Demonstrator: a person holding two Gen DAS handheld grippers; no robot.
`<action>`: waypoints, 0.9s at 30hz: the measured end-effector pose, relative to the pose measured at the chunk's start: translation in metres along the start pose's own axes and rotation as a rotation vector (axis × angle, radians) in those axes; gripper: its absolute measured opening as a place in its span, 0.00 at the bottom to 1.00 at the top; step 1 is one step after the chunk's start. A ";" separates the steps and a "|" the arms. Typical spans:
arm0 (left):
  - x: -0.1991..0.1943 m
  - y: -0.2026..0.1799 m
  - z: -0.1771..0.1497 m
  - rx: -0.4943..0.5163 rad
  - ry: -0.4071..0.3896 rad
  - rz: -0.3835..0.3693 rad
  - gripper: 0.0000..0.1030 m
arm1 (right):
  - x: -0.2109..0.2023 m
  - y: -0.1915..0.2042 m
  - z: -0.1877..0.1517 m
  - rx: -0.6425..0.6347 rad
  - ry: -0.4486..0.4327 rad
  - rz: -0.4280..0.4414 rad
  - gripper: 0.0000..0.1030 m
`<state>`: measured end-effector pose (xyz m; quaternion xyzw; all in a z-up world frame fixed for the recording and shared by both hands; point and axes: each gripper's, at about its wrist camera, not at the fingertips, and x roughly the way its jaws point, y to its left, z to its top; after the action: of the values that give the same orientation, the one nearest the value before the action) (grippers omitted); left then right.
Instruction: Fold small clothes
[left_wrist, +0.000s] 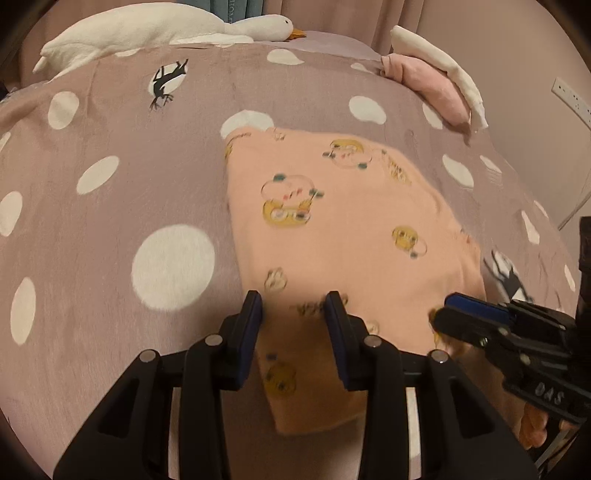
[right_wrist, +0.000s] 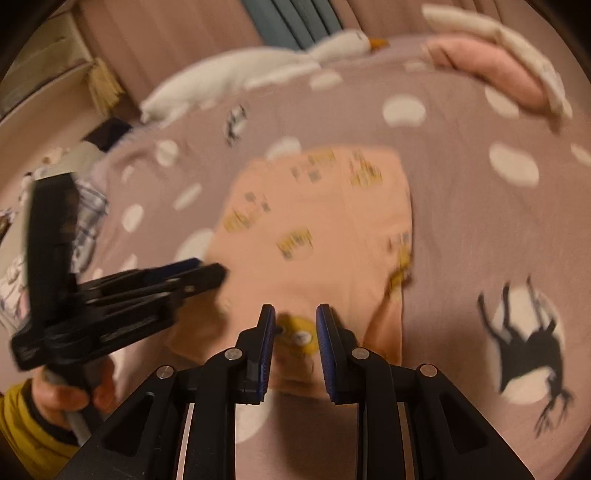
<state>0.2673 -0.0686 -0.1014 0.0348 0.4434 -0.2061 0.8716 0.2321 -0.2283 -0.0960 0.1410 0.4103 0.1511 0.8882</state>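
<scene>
A peach printed garment (left_wrist: 332, 221) lies folded flat on the mauve polka-dot bedspread (left_wrist: 110, 221), its near edge just under both tools. The left gripper (left_wrist: 295, 306) hangs over that edge with its jaws spread, nothing between them. The right gripper (right_wrist: 294, 321) is also parted, above a yellow cartoon print; the blur there makes contact hard to judge. A white goose plush (left_wrist: 147, 29) and a stack of folded clothes (left_wrist: 436, 81) rest along the far side.

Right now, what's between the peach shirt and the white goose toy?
Only bedspread, mauve with white spots, lies between the peach shirt and the goose toy; the left wrist view shows it best.
</scene>
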 end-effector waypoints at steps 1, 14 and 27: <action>-0.001 0.001 -0.003 -0.002 0.002 0.000 0.38 | 0.000 -0.001 -0.003 0.006 0.000 0.002 0.25; -0.013 0.004 -0.030 -0.050 0.053 -0.040 0.39 | -0.013 0.000 -0.016 0.002 0.013 -0.010 0.25; -0.020 0.024 -0.032 -0.157 0.101 -0.195 0.64 | -0.040 -0.031 -0.024 0.158 -0.026 0.112 0.57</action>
<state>0.2419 -0.0327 -0.1073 -0.0662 0.5027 -0.2524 0.8241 0.1940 -0.2686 -0.0951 0.2354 0.4010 0.1656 0.8697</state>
